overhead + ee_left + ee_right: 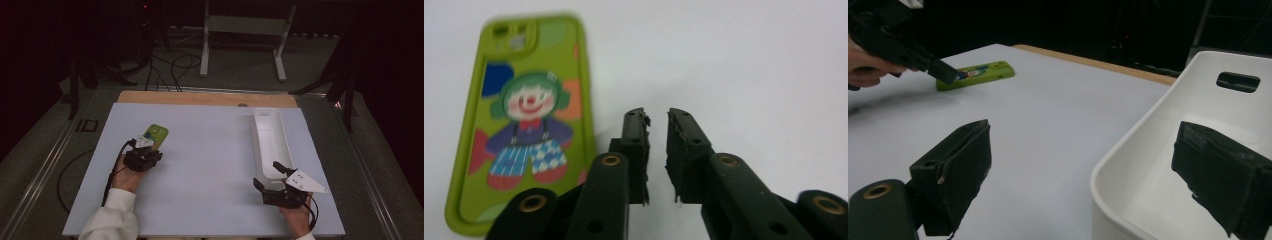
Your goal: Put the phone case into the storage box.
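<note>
Jaws first: standing wide apart on the right gripper (268, 177), straddling the near end wall of the white bin (272, 145), one outside it over bare tabletop (210, 165), the other over the bin's hollow, pressing on nothing. Lying lengthwise along the tabletop's right side, bin's far end nearing the wooden back edge, long right rim running just inside the tabletop's right edge. Leaving a broad open stretch of white surface between bin and phone case. Resting flat on the left half, green phone case (526, 120), well clear of every tabletop edge. Hovering just beside the case's long edge, left gripper (657, 150), jaws parted by a narrow slit, gripping nothing.
</note>
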{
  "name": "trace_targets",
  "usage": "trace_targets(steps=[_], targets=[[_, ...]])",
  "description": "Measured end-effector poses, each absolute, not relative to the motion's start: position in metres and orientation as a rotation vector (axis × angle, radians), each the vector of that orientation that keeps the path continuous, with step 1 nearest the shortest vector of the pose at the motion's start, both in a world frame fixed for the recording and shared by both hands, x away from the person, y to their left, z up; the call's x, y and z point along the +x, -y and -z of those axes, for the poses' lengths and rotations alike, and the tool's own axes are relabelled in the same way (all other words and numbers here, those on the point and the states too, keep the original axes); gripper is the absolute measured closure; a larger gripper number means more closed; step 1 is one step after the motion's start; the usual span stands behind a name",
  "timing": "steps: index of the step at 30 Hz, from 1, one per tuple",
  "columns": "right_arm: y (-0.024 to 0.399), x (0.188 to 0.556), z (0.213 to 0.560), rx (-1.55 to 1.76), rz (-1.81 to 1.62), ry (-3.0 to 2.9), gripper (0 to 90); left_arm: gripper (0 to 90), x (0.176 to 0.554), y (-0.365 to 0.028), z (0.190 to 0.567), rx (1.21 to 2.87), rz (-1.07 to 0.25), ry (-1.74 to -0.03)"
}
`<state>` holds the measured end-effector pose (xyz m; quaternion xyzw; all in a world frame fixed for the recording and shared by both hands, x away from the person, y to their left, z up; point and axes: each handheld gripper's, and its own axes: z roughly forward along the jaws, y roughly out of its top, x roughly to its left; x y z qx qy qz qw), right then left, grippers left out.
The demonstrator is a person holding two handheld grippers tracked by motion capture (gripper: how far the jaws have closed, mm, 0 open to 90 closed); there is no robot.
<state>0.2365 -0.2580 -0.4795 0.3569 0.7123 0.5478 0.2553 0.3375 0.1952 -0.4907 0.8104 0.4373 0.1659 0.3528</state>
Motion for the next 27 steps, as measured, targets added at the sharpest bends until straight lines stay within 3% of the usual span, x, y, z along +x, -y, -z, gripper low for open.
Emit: trace_targets(steps=[2, 6, 14, 19, 27], targets=[[0.258, 0.237, 0.479, 0.970, -1.485, -1.936, 8.9, 75.6, 0.332, -0.198, 0.484, 2.059, -0.426, -1.089], [0.260, 0.239, 0.478, 0.962, -1.483, -1.931, 8.9, 63.2, 0.316, -0.206, 0.472, 1.987, -0.461, -1.027], [0.263, 0.244, 0.478, 0.963, -1.497, -1.927, 8.9, 15.0, 0.268, -0.225, 0.460, 1.842, -0.582, -0.957], [0.264, 0.246, 0.478, 0.951, -1.501, -1.930, 9.0, 1.4, 0.242, -0.238, 0.467, 1.796, -0.591, -0.916], [0.264, 0.247, 0.479, 0.936, -1.488, -1.941, 9.0, 0.0, 0.223, -0.254, 0.471, 1.729, -0.664, -0.932]])
